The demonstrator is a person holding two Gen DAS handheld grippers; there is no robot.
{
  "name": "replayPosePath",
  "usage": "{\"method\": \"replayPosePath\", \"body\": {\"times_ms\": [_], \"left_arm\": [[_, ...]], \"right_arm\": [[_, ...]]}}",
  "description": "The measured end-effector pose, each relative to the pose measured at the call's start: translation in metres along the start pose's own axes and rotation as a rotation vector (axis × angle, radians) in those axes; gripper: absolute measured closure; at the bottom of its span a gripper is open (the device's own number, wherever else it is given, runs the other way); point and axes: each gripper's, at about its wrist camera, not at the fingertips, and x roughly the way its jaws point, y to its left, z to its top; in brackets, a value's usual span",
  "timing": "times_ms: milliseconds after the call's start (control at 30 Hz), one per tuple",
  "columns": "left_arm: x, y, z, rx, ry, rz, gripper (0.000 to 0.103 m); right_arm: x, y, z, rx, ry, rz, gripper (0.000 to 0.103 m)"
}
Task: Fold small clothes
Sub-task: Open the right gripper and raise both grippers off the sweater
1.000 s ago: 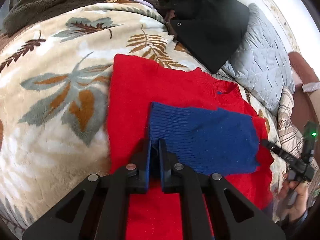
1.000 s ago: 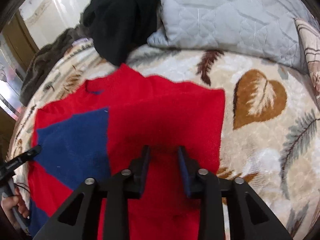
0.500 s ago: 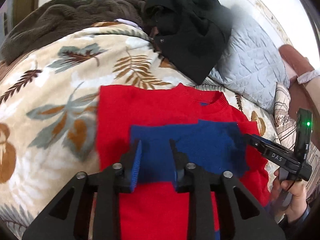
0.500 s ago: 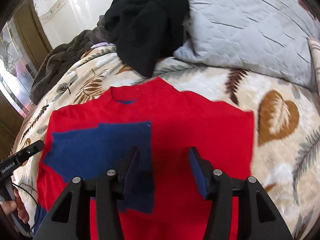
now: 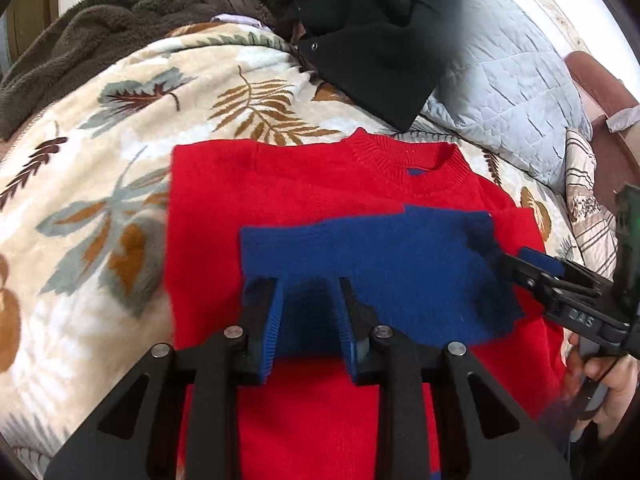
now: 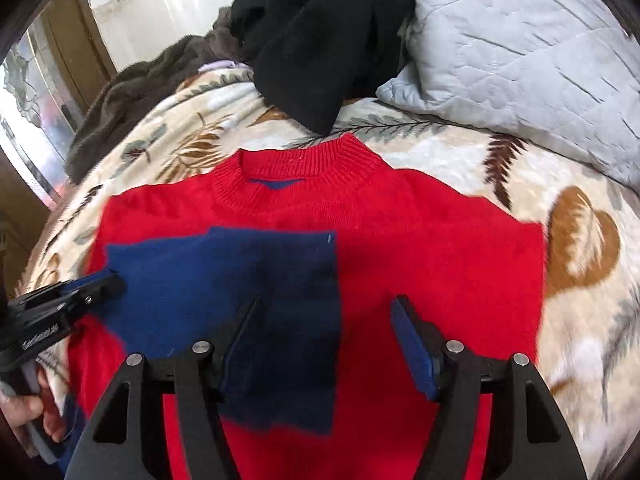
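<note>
Left wrist view: we see the left gripper (image 5: pixel 310 280) nearest the lens, jaws apart, nothing between them, poised over the near edge of the blue sleeve (image 5: pixel 384 272).
Right wrist view: we see the right gripper (image 6: pixel 324 304) with jaws wide apart, empty, above the sweater's middle; its left finger overlaps the blue sleeve (image 6: pixel 240 280) in the frame.
Contact: we cannot tell whether either gripper touches the fabric.
Cross-sighting: right gripper (image 5: pixel 532 264) shows at the right edge of the left view, tip at the sleeve's right end; left gripper (image 6: pixel 72 292) shows at the left edge of the right view, tip at the sleeve's left end.
Task item: red sweater (image 5: pixel 304 192) lies flat on the bed, neckline toward the far side, blue sleeve folded across its chest.
Support: leaf-print blanket (image 5: pixel 100 200) covers the bed.
Beyond the collar: black garment (image 5: pixel 372 40) lies just past the neckline.
Far right: grey quilted pillow (image 6: pixel 520 52).
Far left edge: brown fleece throw (image 5: pixel 100 40).
</note>
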Motion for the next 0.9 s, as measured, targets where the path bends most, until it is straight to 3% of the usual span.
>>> {"method": "replayPosePath", "body": {"times_ms": [133,267,467,733,900], "left_arm": [[-0.009,-0.005,-0.013,0.023,-0.002,0.069,0.073],[-0.008,-0.014,-0.019,0.060,0.016,0.140,0.072],[-0.040,-0.035,-0.030,0.128,-0.044,0.192,0.067],[-0.078,-0.053,-0.053,0.138,-0.072,0.205,0.055],[-0.099,-0.061,-0.073,0.146,-0.076,0.214,0.038]], "right_arm": [[-0.017,-0.003,-0.024,0.009,-0.002,-0.013,0.036],[0.004,-0.006,-0.028,-0.027,0.077,-0.040,0.036],[-0.043,-0.005,-0.032,-0.009,-0.003,-0.014,0.035],[-0.104,0.003,-0.072,-0.011,-0.081,0.025,0.035],[-0.127,0.001,-0.102,0.020,-0.091,0.032,0.035]]}}
